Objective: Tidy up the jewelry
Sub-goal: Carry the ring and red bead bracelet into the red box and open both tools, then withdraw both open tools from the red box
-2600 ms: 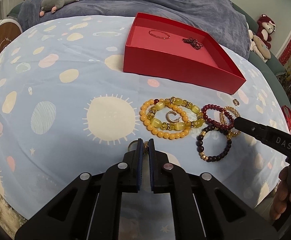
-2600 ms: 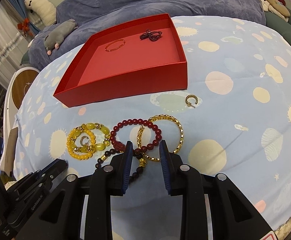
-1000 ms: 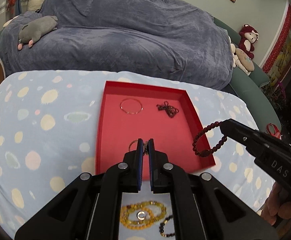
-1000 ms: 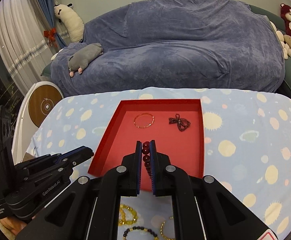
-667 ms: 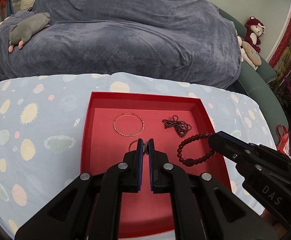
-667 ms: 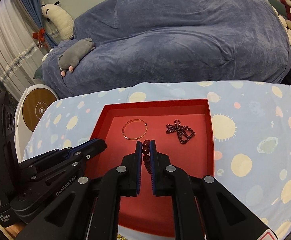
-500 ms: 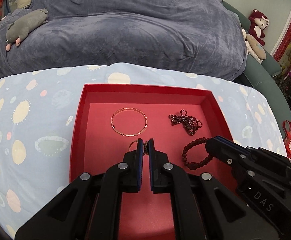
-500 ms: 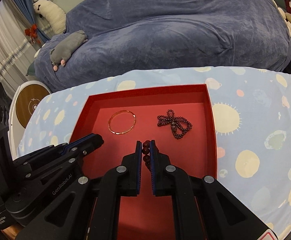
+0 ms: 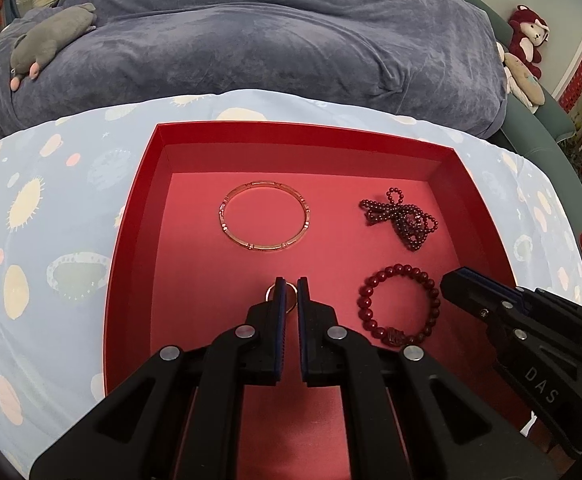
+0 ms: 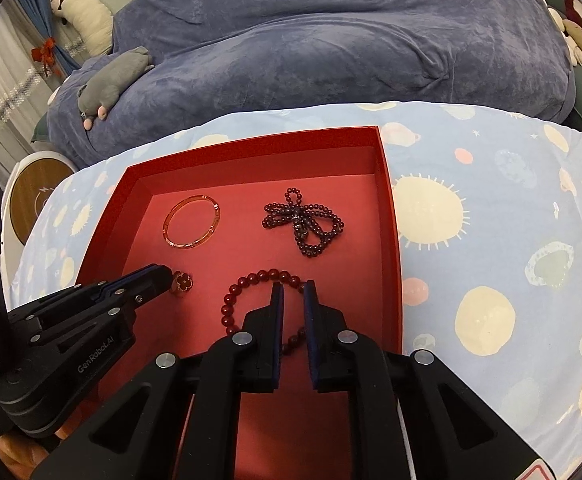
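Placing step: right gripper [image 10: 291, 286] parted over red bead bracelet [image 9: 398, 305] in tray [image 9: 139, 216]; left gripper [image 9: 288, 282] pinches ring [image 10: 181, 281], release next.

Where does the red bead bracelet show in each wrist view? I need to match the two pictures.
Left wrist view: the red bead bracelet lies right of centre on the box floor, ahead of the right gripper.
Right wrist view: the bracelet sits centre-low, partly behind the slightly parted fingers.
Shared landmark: the gold bangle, farther back in the red box.
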